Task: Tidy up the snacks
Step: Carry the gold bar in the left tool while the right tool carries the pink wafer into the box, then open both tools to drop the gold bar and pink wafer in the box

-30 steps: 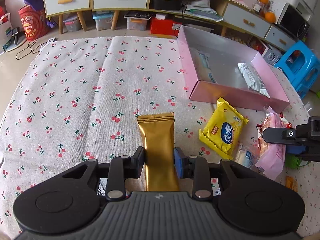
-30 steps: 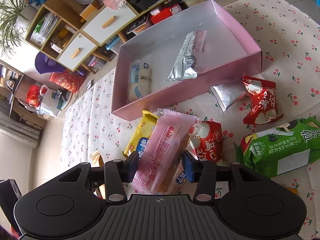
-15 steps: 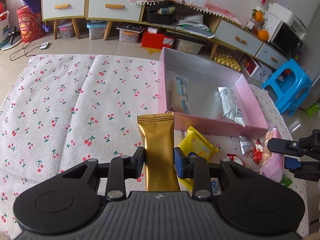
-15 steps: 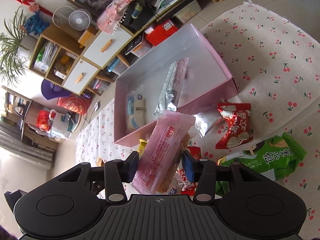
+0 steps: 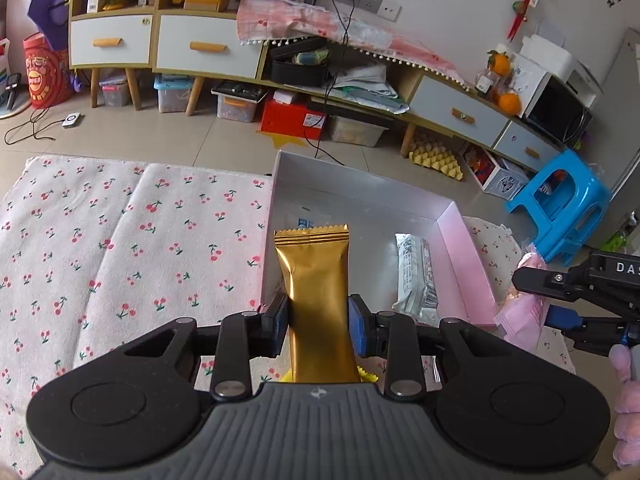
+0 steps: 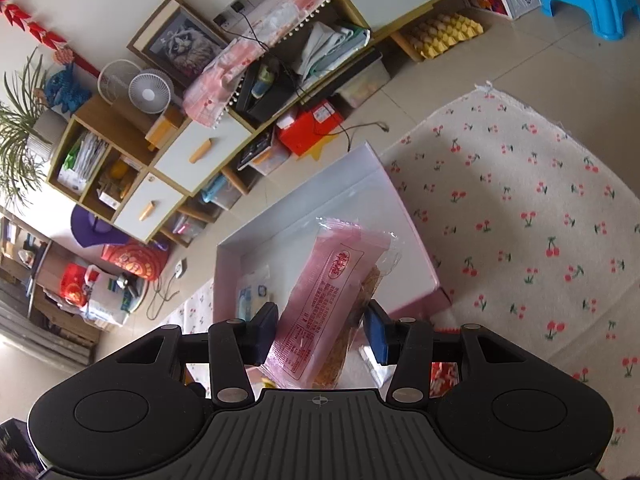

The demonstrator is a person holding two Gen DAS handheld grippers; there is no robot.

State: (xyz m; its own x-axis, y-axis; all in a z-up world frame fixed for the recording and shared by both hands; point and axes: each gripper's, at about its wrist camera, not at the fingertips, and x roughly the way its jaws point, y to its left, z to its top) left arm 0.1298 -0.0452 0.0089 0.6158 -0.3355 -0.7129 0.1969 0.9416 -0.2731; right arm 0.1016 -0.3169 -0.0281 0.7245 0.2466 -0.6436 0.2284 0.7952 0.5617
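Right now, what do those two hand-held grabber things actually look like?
Both the left gripper and right gripper have matte black ribbed bodies, round side discs, silver pivot pins and blue finger pads. A fuzzy pink sleeve shows at the edge.

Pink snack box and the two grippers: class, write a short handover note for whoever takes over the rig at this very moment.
Left gripper: fingers shut on the gold packet, held upright in front of the pink box.
Right gripper: fingers shut on the pink packet, tilted, with the box behind it.
Box: open, on the cherry-print cloth. Inside are a silver-white packet on the right and a pale blue-and-white packet on the left.
Done: two snacks boxed, two more picked up.
Left: put both held packets into the box, then gather the loose snacks on the cloth below the grippers, mostly hidden now.
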